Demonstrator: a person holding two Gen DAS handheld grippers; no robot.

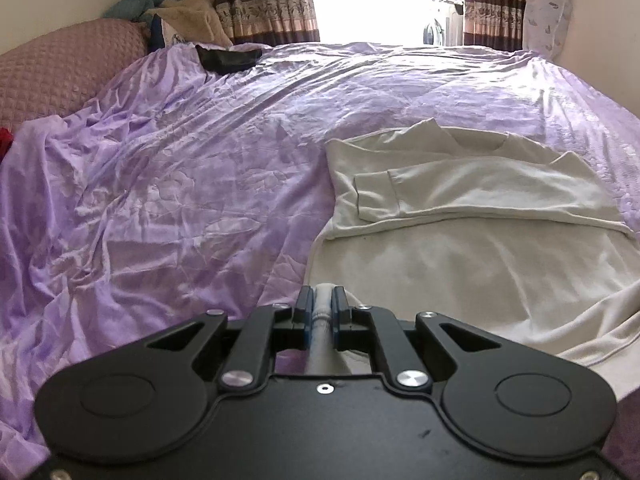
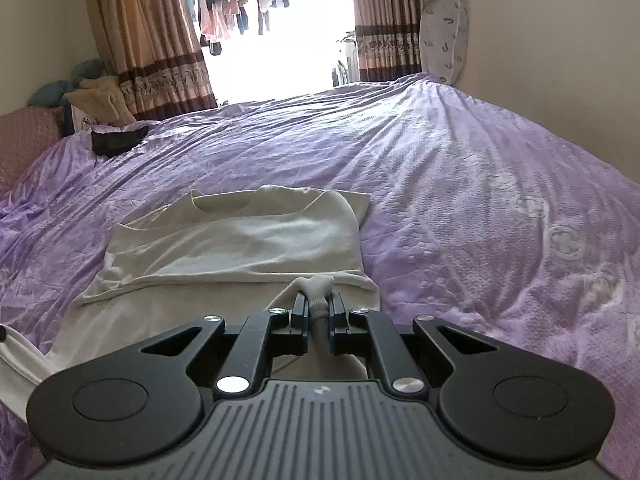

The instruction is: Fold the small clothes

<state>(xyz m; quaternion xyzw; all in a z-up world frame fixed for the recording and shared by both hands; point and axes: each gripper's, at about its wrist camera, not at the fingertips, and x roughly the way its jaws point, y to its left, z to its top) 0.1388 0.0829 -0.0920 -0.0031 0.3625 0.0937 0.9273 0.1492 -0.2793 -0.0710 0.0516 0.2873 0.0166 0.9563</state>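
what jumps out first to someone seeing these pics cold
The cream long-sleeved top stands out first, pale against the wrinkled purple bedspread, its sleeves already folded across the chest. In the near foreground each claw is shut on a bunched bit of its near edge: the left claw at the left side, the right claw at the right. At the far end, bright daylight pours between brown curtains.

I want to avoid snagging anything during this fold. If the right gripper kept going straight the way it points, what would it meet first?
Probably the cream shirt itself: the right gripper, shut on its hem, points at the sleeve already folded across it. Beyond lies purple bedspread; depth is uncertain.
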